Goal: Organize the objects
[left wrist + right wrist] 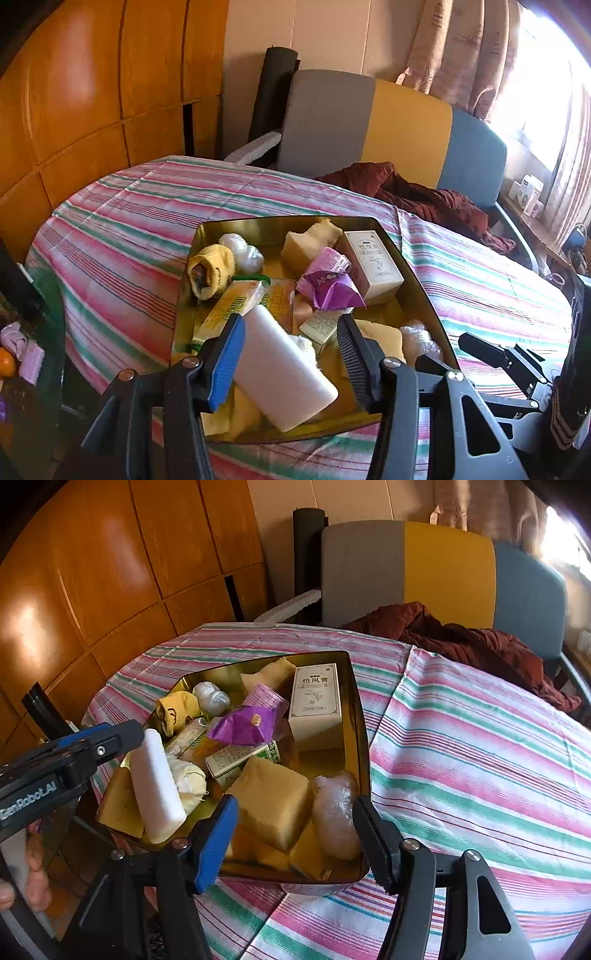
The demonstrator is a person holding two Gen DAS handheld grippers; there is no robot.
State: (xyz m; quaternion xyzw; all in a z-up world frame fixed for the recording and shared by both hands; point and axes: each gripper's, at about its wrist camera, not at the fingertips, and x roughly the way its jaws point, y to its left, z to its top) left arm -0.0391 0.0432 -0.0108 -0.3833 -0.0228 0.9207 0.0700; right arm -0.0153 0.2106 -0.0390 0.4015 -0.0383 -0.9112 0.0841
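A gold metal tray (421, 291) (360, 716) sits on the striped tablecloth, full of small items. A white foam block (284, 373) (155, 782) leans in its near left part. My left gripper (291, 339) is open over the tray, its blue pad beside the block, touching or nearly so. My right gripper (295, 830) is open at the tray's near edge, around a yellow sponge (273, 805) and a clear plastic-wrapped lump (336, 812). Also inside are a white box (373, 262) (316, 701), a purple wrapper (328, 288) (243, 723) and a yellow sock (210, 269) (177, 709).
The striped cloth (461, 757) covers a round table. A grey, yellow and blue chair (443, 572) with a dark red garment (480, 642) stands behind it. Wooden panels (92, 92) are at left. A person's hand (33, 882) holds the left gripper's handle.
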